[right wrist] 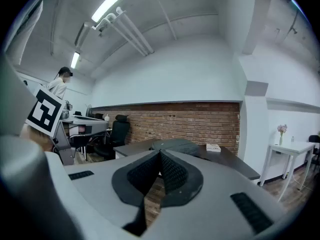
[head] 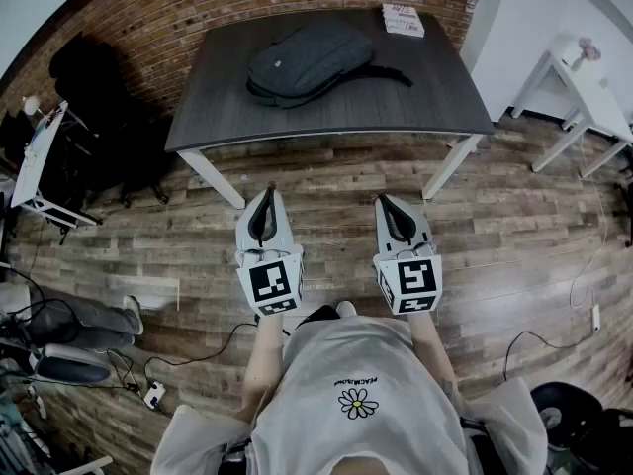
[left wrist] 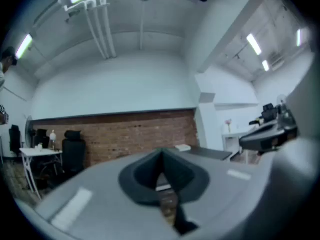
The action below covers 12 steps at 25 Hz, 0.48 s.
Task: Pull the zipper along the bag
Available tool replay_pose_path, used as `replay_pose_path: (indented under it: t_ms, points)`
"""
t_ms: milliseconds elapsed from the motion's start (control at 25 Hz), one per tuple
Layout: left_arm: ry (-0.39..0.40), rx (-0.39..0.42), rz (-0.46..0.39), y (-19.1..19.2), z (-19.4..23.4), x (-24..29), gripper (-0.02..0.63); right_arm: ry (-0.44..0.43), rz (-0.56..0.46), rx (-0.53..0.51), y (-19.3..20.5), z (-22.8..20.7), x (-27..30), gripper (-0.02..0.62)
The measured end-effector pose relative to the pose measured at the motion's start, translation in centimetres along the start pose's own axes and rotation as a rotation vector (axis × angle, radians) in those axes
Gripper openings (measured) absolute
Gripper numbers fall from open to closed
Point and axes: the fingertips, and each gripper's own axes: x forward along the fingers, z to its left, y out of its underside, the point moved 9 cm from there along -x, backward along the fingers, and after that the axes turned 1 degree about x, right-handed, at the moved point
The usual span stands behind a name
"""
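While the bag lies well apart on the table, both grippers, left and right, hover closed and empty, suggesting pulling hasn't begun.

Bare tabletop around bag, book at far corner

Too small to make out on bag, 12 o'clock: zipper. Unreadable at 1 o'clock: print on book. Cut by frame edge, 2 o'clock: white side table.
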Motion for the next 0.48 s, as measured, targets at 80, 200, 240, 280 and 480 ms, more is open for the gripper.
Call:
replay_pose_path:
  t_ms: [80, 200, 240, 280, 480]
  points:
    - [0.008, 0.003, 0.000, 0.10, -0.14, 0.26, -0.002, -0.001, 0.002, 0.003, 0.01, -0.13, 0.16, 0.000]
    - [0.011, -0.005, 0.005, 0.23, -0.20, 0.65, -0.002, -0.005, 0.003, 0.005, 0.03, -0.31, 0.23, 0.000]
    - [0.012, -0.007, 0.006, 0.21, -0.19, 0.77, -0.002, -0.005, 0.004, 0.008, 0.07, -0.33, 0.21, 0.000]
    - [0.015, -0.006, 0.006, 0.15, -0.20, 0.86, -0.002, -0.003, 0.005, 0.011, 0.14, -0.35, 0.17, 0.000]
    - [0.039, 0.006, 0.007, 0.33, -0.54, 1.04, 0.000, 0.009, 0.000, 0.080, 0.80, -0.66, 0.30, 0.001]
